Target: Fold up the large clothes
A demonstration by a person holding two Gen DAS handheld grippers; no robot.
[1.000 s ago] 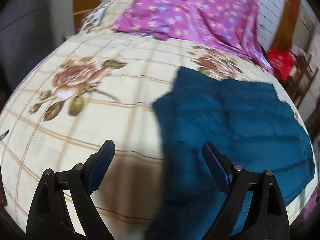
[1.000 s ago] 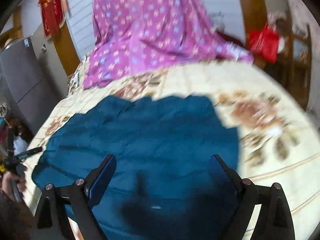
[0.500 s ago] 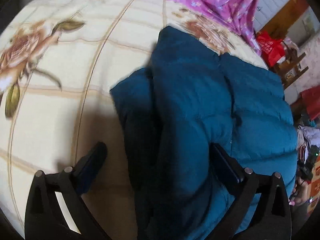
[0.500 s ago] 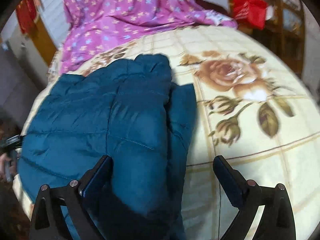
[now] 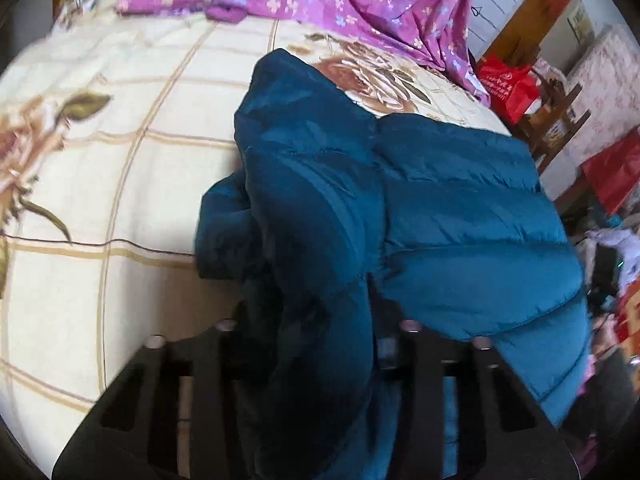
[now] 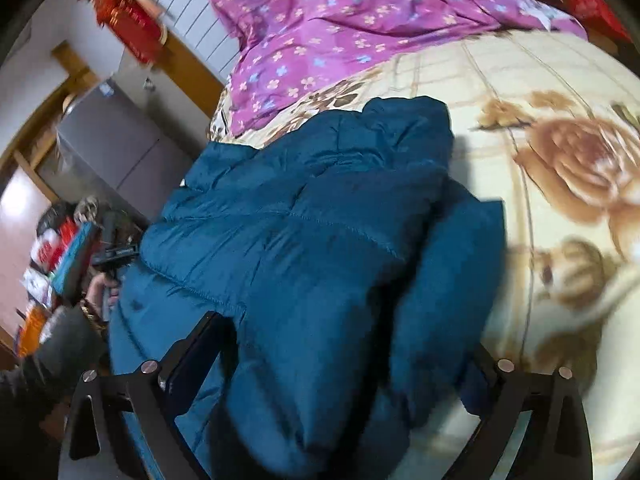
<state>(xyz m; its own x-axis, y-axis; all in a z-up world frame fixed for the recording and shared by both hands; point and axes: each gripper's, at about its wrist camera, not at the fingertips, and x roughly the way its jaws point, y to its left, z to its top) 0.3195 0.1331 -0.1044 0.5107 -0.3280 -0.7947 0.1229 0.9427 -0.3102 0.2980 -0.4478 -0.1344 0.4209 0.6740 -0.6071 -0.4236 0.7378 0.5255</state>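
Jacket (image 5: 460,200), teal and quilted, lies on the bed (image 5: 132,184) near its front edge, and we see it bunched into thick folds with one sleeve-like fold sticking out on each side. From our left wrist view a ridge of the padded cloth runs straight down between the arms of our left gripper (image 5: 316,332); its jaws are closing, and they stand narrow with the fabric pinched between them, so we read this as a grip on the jacket. From our right wrist view the bulk of the jacket fills the wide gap of our right gripper (image 6: 340,364). Its jaws are closing too, yet the left finger (image 6: 192,348) still stands clear of the cloth, and the tip of the other one is hidden behind the fold, so we cannot call this a hold.

Beyond the jacket, the bed's cream cover carries a grid of tan lines and big brown roses. A purple flowered sheet (image 6: 340,28) lies heaped across the far end of the bed. Red bags (image 5: 508,84) sit past the bed's far corner.
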